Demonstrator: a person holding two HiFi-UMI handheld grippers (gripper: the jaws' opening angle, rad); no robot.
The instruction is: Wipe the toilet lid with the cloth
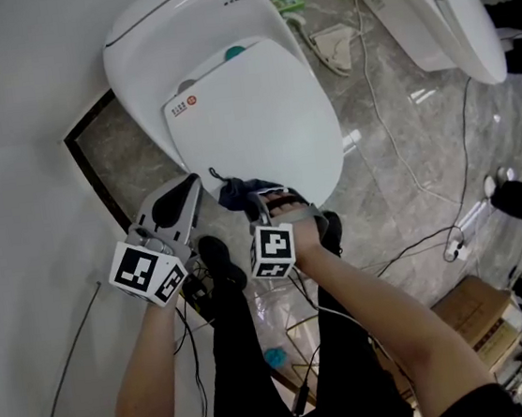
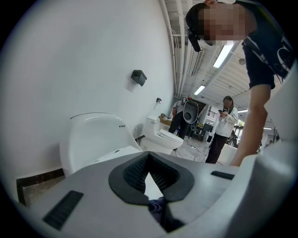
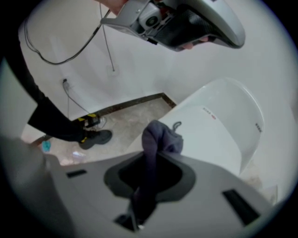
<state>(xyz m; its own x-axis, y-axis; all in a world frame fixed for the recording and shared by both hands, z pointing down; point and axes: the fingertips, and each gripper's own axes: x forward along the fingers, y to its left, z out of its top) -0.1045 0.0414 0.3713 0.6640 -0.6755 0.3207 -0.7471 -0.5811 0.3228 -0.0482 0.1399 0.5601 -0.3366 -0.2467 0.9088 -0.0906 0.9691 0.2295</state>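
Wiping looks barely begun: right gripper [image 3: 154,162] pinches dark cloth [image 3: 160,135] at the toilet lid's [image 1: 261,127] front edge; left gripper [image 2: 149,162] jaws sit together, empty.

Grey left gripper [image 1: 186,191], marker cube [image 1: 148,271]; apparently black trousers [image 1: 252,364].

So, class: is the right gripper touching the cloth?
Touching. In the right gripper view, the right gripper has its jaws shut on the cloth, which bunches out past their tips.
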